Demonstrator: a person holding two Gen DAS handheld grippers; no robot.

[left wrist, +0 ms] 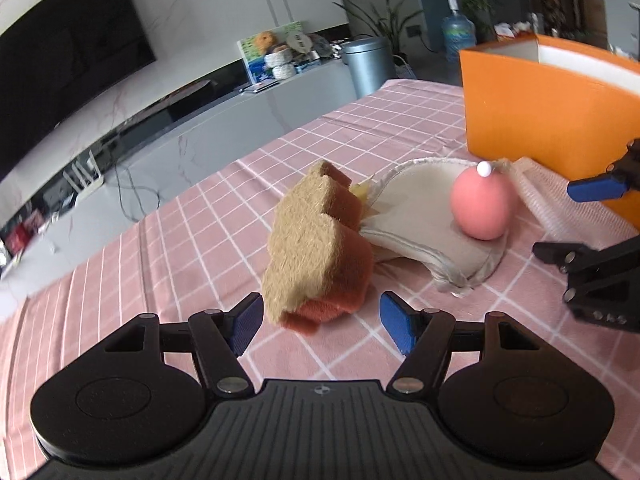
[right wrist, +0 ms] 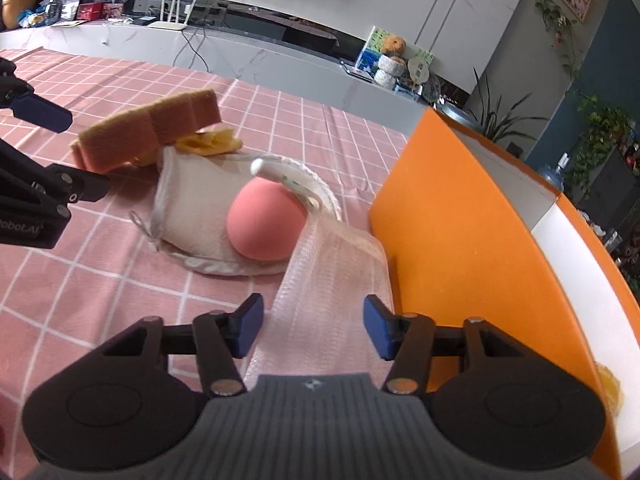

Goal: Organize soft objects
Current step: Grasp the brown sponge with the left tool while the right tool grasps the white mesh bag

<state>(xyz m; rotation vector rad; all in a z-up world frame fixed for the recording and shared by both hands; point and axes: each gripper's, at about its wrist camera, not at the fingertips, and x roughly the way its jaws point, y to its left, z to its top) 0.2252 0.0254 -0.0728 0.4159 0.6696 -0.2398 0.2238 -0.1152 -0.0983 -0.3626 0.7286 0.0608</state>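
A tan-and-pink sponge [left wrist: 316,248] lies tilted on the pink checked tablecloth [left wrist: 160,248], resting on a beige cloth pad [left wrist: 416,220]. A pink egg-shaped puff [left wrist: 482,204] sits on the pad. My left gripper [left wrist: 322,326] is open, its jaws just short of the sponge's near end. In the right wrist view the sponge [right wrist: 148,132], pad [right wrist: 192,208] and puff [right wrist: 266,224] show again. My right gripper [right wrist: 312,330] is open above a pale pink mesh cloth [right wrist: 328,280] beside the orange box [right wrist: 472,232].
The orange box [left wrist: 552,112] stands at the table's right, open at the top, with something yellow inside [right wrist: 610,392]. A yellow cloth [right wrist: 210,140] peeks from under the sponge. A TV cabinet [left wrist: 200,120] and bin [left wrist: 366,60] stand beyond the table.
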